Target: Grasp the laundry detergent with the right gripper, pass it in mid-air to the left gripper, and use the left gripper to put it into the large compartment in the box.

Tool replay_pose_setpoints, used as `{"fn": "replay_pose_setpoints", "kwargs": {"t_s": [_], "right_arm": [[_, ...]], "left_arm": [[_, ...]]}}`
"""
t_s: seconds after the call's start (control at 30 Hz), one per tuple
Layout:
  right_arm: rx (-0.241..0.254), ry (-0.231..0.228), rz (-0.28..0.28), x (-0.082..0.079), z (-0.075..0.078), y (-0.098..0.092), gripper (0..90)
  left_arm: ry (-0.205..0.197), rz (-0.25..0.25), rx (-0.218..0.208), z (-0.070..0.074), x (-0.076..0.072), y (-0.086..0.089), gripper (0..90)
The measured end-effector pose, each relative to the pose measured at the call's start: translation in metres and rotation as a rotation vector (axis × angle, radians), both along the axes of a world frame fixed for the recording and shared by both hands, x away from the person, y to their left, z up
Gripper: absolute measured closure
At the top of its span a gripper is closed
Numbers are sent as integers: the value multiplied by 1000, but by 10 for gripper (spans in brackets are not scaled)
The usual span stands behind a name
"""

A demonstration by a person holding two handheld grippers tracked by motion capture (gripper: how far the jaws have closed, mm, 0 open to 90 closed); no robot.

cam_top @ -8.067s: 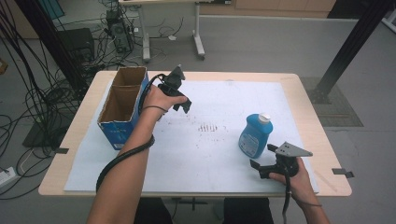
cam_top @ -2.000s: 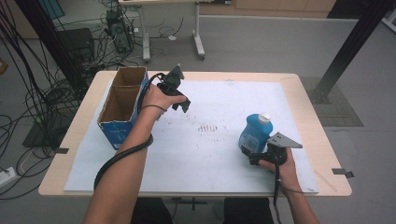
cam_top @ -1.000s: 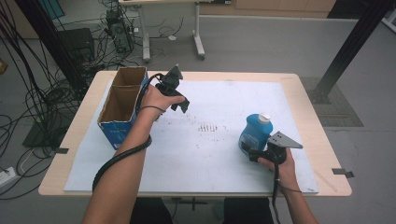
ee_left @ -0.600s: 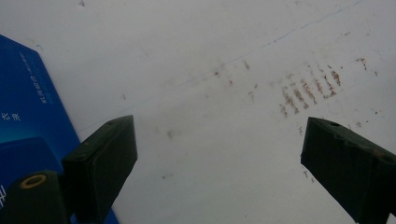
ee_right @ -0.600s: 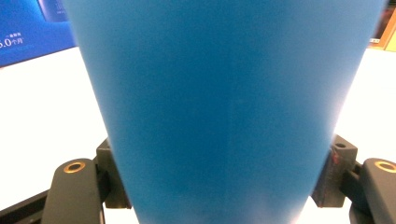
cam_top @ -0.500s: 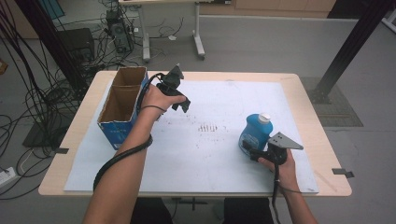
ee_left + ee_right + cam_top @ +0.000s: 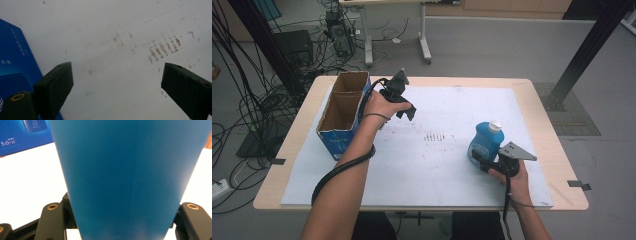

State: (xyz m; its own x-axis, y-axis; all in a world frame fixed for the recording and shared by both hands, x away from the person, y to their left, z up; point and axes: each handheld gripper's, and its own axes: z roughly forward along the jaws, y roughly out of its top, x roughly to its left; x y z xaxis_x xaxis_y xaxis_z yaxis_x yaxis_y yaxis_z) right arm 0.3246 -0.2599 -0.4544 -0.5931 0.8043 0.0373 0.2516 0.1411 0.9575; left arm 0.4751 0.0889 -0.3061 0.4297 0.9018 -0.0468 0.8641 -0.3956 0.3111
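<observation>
Blue plastic bottle [image 7: 484,141], standing upright at the near right of the table [image 7: 542,107], was clamped low on its smooth, likely slippery body as the right gripper [image 7: 482,163] finished closing; the left gripper [image 7: 406,112] hung open, empty.

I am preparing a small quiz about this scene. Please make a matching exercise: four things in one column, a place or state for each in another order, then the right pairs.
Things:
1. blue bottle
2. cardboard box
3. left tool
4. brown marks

Places or states:
A. open, nothing between its jaws
B. open-topped, at the table's left
C. on the white sheet's middle
D. between the right tool's jaws

Pairs: 1-D, 2-B, 3-A, 4-C
</observation>
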Motion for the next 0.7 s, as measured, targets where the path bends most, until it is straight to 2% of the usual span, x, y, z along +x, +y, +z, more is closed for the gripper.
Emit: {"fn": "replay_pose_setpoints", "kwargs": {"t_s": [0.7], "right_arm": [[-1, -8, 3, -1, 0, 0, 406]], "left_arm": [[5, 0, 4, -3, -1, 0, 110]]}}
